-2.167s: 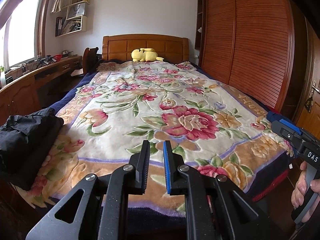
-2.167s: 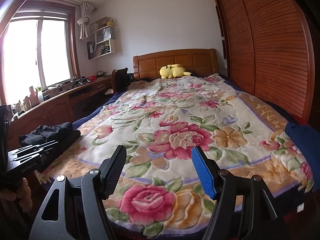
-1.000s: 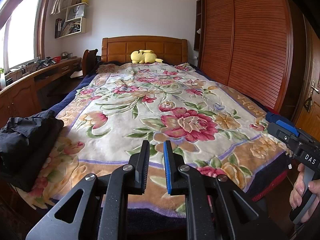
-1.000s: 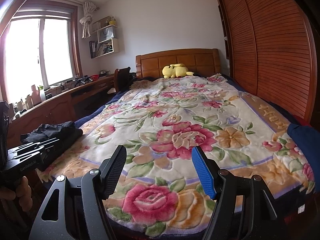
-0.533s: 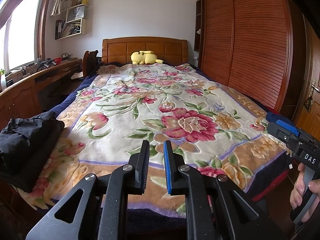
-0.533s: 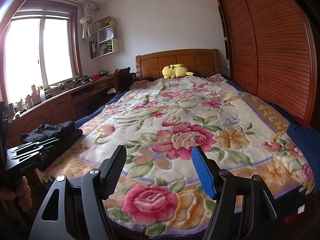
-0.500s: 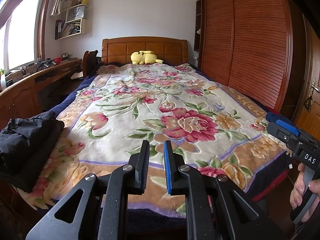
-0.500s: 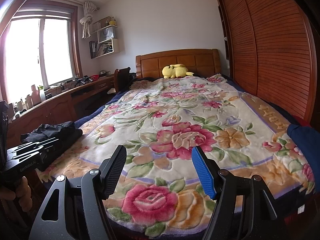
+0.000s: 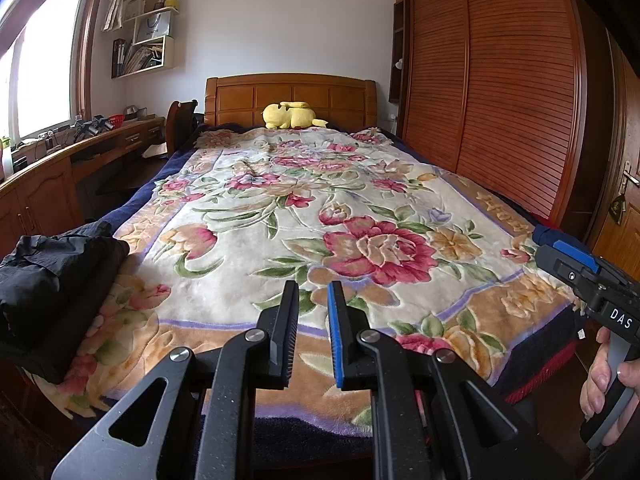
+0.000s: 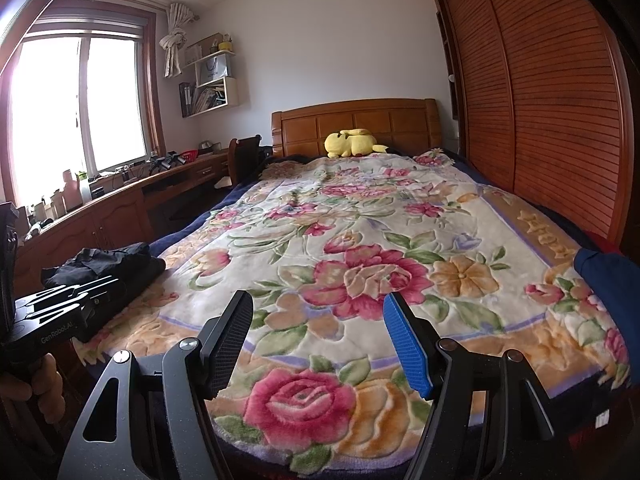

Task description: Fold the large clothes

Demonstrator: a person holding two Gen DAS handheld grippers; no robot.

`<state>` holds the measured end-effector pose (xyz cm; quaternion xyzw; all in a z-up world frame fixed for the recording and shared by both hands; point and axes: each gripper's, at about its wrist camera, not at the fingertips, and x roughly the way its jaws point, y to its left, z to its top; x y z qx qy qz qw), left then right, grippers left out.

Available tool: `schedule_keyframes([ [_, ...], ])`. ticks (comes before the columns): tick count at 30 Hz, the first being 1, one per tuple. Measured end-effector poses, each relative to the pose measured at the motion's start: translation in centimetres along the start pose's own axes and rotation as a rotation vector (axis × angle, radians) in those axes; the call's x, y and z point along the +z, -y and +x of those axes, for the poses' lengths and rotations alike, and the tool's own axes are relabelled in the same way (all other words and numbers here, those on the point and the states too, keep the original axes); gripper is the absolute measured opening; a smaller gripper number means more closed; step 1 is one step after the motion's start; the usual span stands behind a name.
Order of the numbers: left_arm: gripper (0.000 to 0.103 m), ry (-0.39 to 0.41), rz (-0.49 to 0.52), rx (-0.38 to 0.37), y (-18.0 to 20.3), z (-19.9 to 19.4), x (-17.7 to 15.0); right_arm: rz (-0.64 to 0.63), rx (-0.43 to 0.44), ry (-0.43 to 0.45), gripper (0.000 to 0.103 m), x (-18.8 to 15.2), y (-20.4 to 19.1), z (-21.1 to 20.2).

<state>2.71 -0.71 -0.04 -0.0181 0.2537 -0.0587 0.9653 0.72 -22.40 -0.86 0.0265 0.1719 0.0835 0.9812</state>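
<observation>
Left wrist view: left gripper (image 9: 312, 328) jaws narrow, holding nothing; folded black clothes (image 9: 52, 280) lie at frame left on the bed (image 9: 240, 248). Right gripper (image 10: 324, 340) jaws wide, empty.

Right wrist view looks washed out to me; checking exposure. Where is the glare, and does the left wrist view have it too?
Right wrist view: window blown white. Left wrist view: window also overexposed, only at the edge.

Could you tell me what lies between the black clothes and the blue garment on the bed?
Only bare floral blanket separates the black clothes from the blue garment; the right wrist view shows it.
</observation>
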Motion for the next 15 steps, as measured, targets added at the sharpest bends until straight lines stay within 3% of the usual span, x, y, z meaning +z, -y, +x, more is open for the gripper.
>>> schedule_keyframes([
  [15,0.015,-0.001,0.002,0.001,0.03,-0.09,-0.01,0.000,0.000,0.001,0.070,0.01,-0.06,-0.05],
])
